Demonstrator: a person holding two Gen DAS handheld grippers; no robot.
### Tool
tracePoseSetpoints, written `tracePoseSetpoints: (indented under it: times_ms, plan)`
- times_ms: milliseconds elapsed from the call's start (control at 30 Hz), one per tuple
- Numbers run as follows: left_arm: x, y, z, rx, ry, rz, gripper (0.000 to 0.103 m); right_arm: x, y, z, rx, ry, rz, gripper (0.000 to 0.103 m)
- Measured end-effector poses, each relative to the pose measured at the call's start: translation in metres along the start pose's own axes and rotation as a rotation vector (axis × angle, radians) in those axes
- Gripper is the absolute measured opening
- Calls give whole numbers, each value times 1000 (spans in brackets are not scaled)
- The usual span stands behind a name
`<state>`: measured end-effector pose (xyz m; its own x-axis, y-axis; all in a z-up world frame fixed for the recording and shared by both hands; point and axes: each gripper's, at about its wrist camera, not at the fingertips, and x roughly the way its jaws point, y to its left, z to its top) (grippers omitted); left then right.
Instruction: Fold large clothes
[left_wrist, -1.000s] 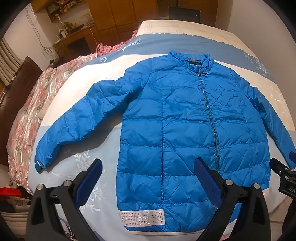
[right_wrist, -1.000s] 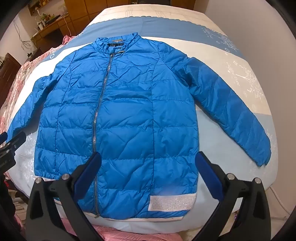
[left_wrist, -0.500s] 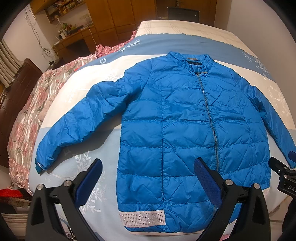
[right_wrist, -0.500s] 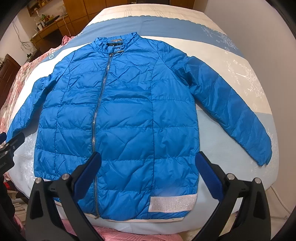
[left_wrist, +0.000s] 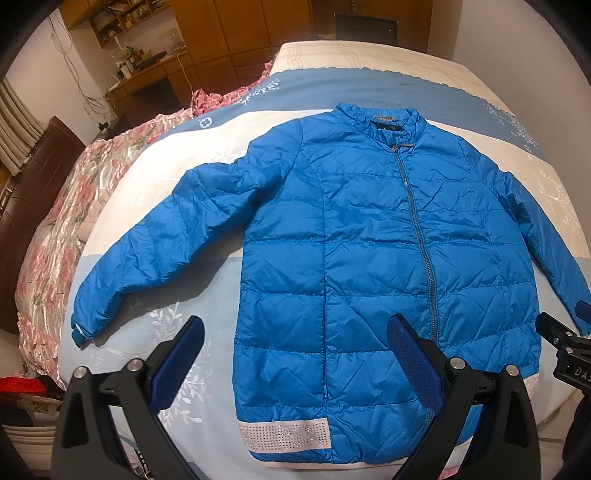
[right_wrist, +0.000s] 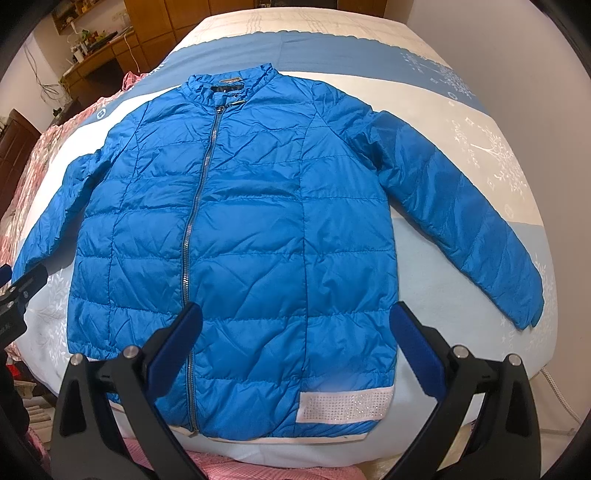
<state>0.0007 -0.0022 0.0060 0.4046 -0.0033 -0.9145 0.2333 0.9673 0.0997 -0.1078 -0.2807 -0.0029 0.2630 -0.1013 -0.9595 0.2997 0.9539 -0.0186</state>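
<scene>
A bright blue quilted puffer jacket (left_wrist: 369, 251) lies flat on the bed, front up and zipped closed, collar at the far end. Both sleeves angle out and down from the shoulders. White studded bands (right_wrist: 345, 408) mark the hem at each front corner.

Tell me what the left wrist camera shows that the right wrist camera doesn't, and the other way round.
Only the left wrist view shows the full left sleeve down to its cuff, plus the dark wooden furniture beside the bed. Only the right wrist view shows the whole right sleeve to its cuff, and the pink checked fabric below the hem. Both show the blue puffer jacket lying flat and zipped on the bed, the sparkly white hem patches, the wooden desk, and an open, empty gripper: left gripper, right gripper.
</scene>
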Motion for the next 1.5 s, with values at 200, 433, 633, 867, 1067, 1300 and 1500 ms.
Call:
tracePoseSetpoints:
  times_ms: [200,433,633,867,1067,1300,1500]
  plan:
    - [0,0,0,2,0,0,99,1,1,-1,0,0,1,100]
    - [0,-1,0,4,-1,2,99,1,0,0,1,1,0,100]
    - [1,-1,1,6,-1,3,99,4,1,-2,5,4,1,100]
    - [3,-1,1,3,5,4,99,5,-1,-1,11,3,3,100]
    - [3,-2,1,4,3,6,99,3,-2,-1,11,-1,5,100]
    - [4,-1,1,6,2,7,99,3,-2,0,12,1,5,100]
    - [4,-1,1,6,1,9,99,2,-2,0,13,0,9,100]
